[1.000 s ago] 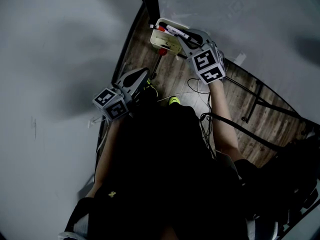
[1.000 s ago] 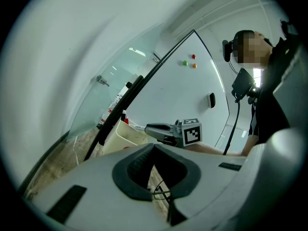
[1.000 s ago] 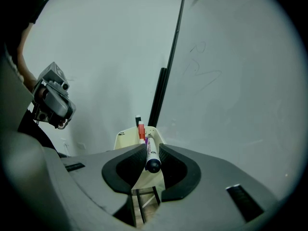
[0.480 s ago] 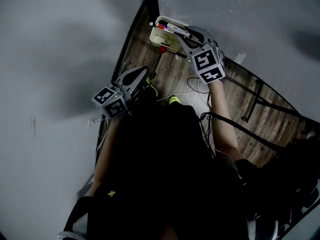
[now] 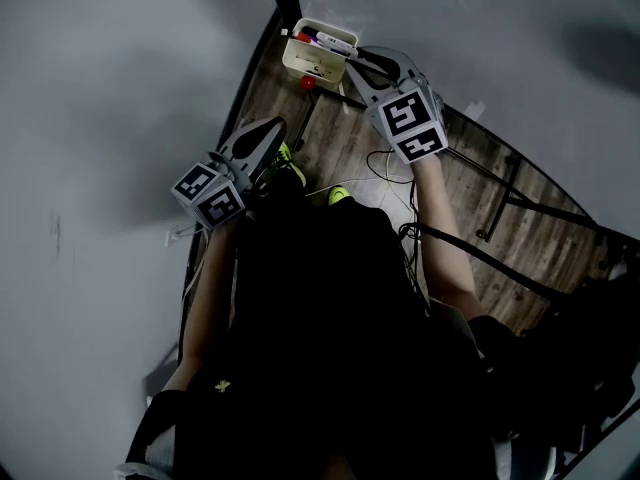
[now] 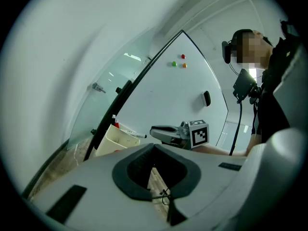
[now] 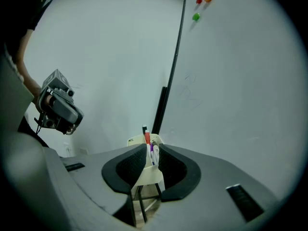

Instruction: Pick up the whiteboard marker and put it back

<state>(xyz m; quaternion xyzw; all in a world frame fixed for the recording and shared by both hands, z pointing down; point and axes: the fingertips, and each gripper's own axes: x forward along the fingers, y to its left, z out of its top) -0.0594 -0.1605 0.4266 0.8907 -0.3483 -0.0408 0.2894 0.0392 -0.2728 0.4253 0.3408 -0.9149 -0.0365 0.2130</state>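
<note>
A cream marker holder (image 5: 318, 60) hangs at the whiteboard's lower edge, with several markers (image 5: 328, 39) in it. My right gripper (image 5: 356, 58) hovers just right of it, open; its jaws have just been closing with nothing between them. In the right gripper view the holder (image 7: 150, 173) shows beyond the gap in the right gripper (image 7: 152, 150), with a red marker (image 7: 147, 137) and a purple marker (image 7: 152, 150) sticking out. My left gripper (image 5: 272, 128) hangs lower left, shut and empty. In the left gripper view the left gripper (image 6: 154, 147) faces the holder (image 6: 113, 139) and the right gripper (image 6: 153, 130).
The whiteboard (image 7: 236, 81) carries coloured magnets (image 7: 202, 0) and a black eraser (image 6: 206, 98). A black stand frame (image 5: 505, 198) and loose cables (image 5: 392, 176) lie on the wooden floor (image 5: 470, 198). A white wall (image 5: 110, 98) runs along the left.
The marker that my right gripper held over the holder now lies in the holder. The right gripper has let go and drawn back a little. The left gripper has stayed about where it was.
</note>
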